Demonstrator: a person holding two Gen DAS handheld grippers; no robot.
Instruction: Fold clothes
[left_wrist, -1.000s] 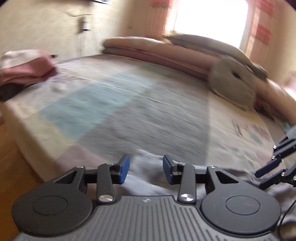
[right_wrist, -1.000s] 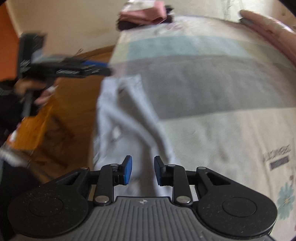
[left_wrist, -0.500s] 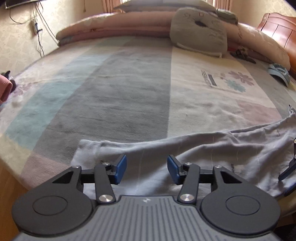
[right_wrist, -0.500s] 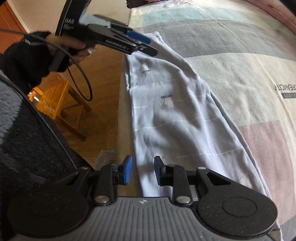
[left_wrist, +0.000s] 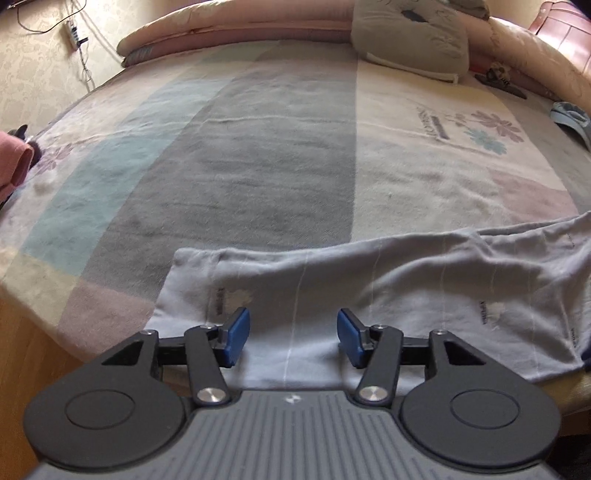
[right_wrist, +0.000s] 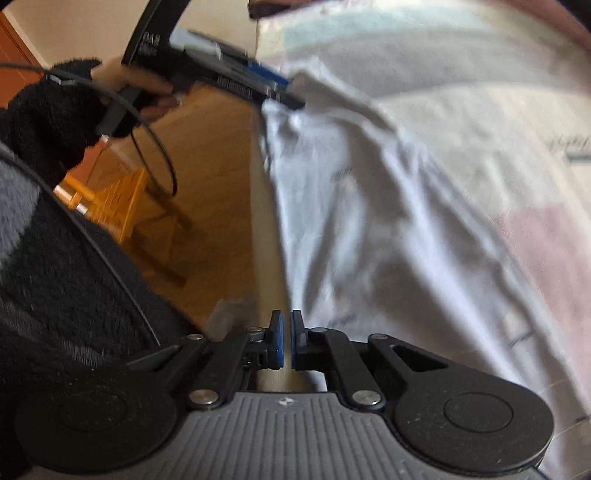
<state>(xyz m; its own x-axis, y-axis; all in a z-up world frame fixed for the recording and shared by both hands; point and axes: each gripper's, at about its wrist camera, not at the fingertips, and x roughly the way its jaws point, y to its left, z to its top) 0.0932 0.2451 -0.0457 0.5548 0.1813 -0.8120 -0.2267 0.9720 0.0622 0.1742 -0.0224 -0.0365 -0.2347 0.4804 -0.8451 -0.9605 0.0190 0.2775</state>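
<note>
A light grey garment (left_wrist: 406, 288) lies stretched along the near edge of the bed (left_wrist: 258, 166). My left gripper (left_wrist: 293, 339) hovers over its left end with its jaws opening. The cloth lies below the blue pads (left_wrist: 236, 338), which do not press on it. In the right wrist view the same garment (right_wrist: 369, 221) runs away from me, rumpled and blurred. My right gripper (right_wrist: 287, 339) is shut at the garment's near edge, and the hem runs straight into its pads. The left gripper (right_wrist: 291, 92), held by a hand (right_wrist: 147, 88) in a black sleeve, shows over the far end.
Pillows and a rolled quilt (left_wrist: 410, 37) line the head of the bed. Folded pink clothes (left_wrist: 14, 162) sit at the left edge, and a blue item (left_wrist: 570, 118) lies at the far right. Beside the bed are a wooden floor and a yellow stool (right_wrist: 122, 199).
The right jaws have closed at the garment's edge, and the cloth there looks more rumpled. The left jaws have spread wider over the garment's end after swinging round to face it.
</note>
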